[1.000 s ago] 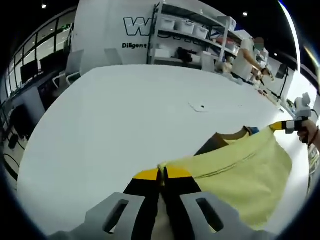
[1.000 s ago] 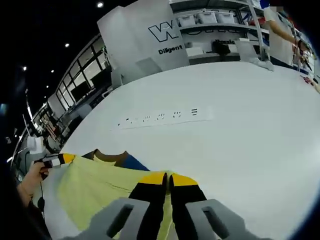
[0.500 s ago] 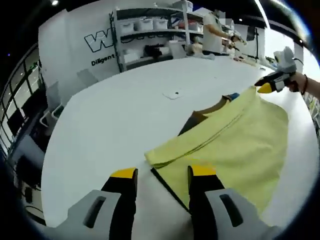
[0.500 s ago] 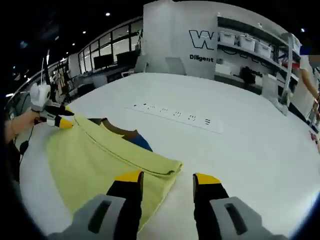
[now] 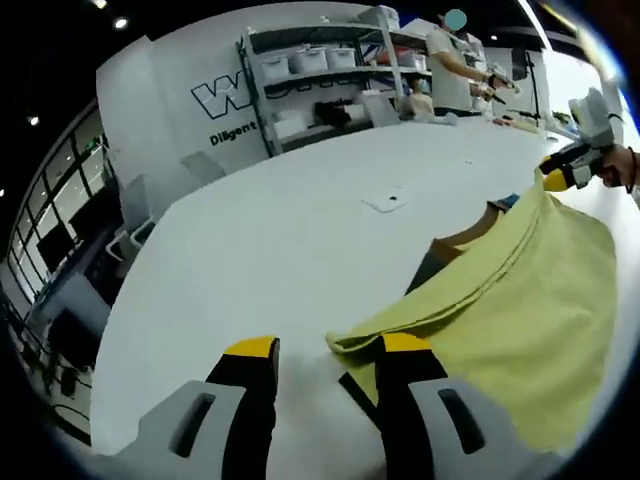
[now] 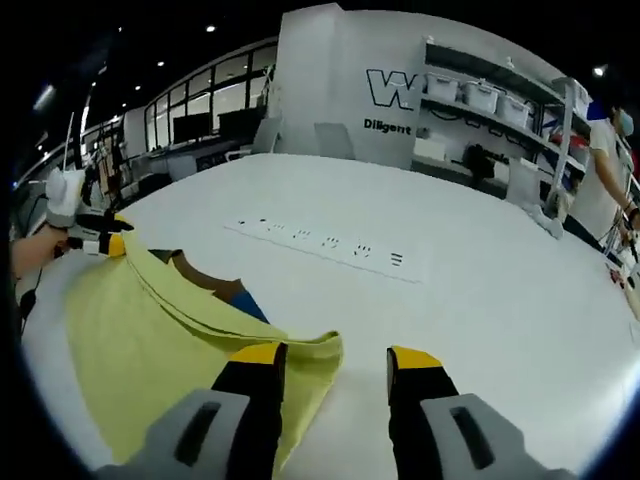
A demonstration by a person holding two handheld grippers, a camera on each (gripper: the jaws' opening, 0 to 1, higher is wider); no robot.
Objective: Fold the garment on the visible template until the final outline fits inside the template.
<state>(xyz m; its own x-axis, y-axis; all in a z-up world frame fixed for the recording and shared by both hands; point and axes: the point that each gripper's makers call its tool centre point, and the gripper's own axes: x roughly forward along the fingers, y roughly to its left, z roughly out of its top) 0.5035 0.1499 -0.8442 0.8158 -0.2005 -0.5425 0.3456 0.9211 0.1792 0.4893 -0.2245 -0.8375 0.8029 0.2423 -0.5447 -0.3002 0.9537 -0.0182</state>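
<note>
White table (image 5: 270,240), shelving (image 5: 330,75) behind

Matt yellow cloth garment (image 5: 520,300), smooth table (image 5: 280,250)

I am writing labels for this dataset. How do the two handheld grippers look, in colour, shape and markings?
Both match. The left gripper has two flat black jaws with yellow tips, rising from grey mounts that have slot-shaped cut-outs. The right gripper has the same black jaws, yellow tips and slotted grey mounts. Seen from the other hand's camera, each has a white body behind its yellow and black tips. No cables or printed markings can be made out.
</note>
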